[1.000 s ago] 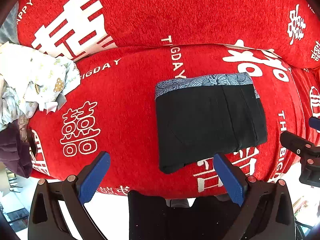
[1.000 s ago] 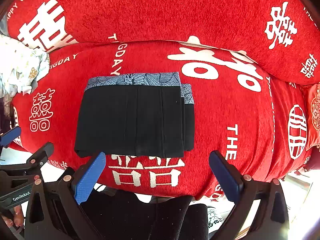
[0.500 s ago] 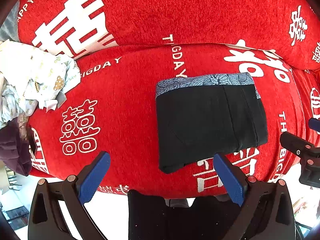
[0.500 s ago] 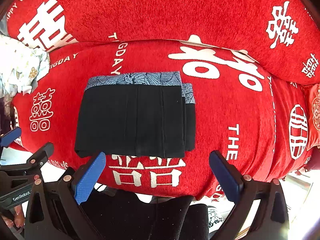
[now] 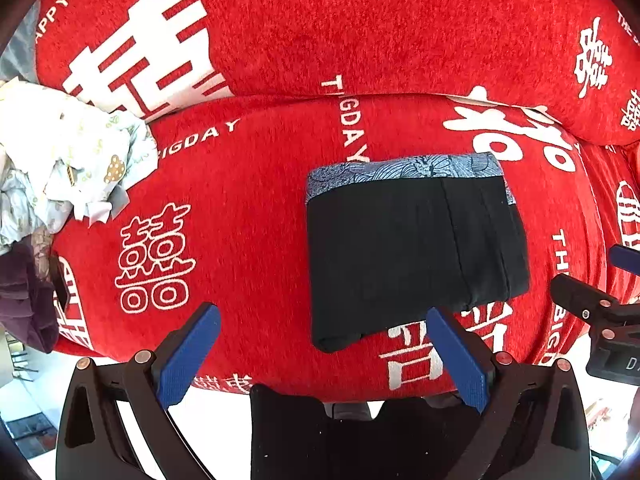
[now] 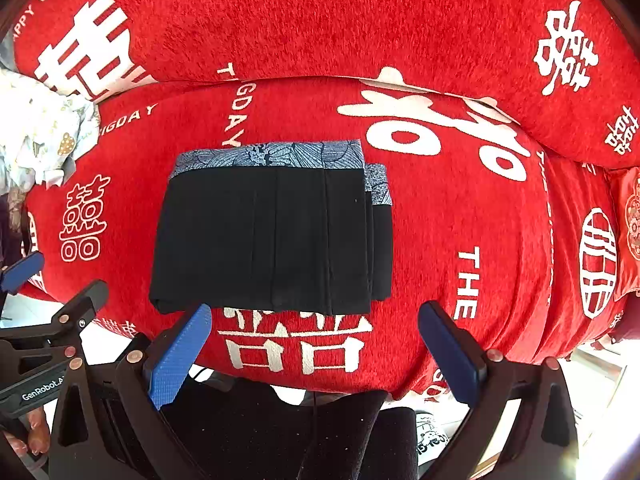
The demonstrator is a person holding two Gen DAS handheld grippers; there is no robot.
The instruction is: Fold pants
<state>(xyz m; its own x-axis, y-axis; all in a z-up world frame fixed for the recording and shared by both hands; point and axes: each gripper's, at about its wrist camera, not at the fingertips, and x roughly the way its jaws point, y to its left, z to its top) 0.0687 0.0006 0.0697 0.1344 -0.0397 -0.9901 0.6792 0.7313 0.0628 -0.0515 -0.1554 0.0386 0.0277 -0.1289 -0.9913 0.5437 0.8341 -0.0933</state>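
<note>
Black pants (image 5: 408, 248) with a blue-grey patterned waistband lie folded into a neat rectangle on the red sofa seat (image 5: 240, 216); they also show in the right wrist view (image 6: 272, 236). My left gripper (image 5: 324, 344) is open and empty, held back from the pants near the seat's front edge. My right gripper (image 6: 316, 340) is open and empty, just in front of the pants' near edge. Each gripper appears at the edge of the other's view.
A heap of light patterned clothes (image 5: 60, 164) and a dark purple garment (image 5: 24, 300) lie at the sofa's left end. The red backrest (image 5: 360, 28) with white lettering rises behind the seat. A red cushion (image 6: 632, 216) sits at the right.
</note>
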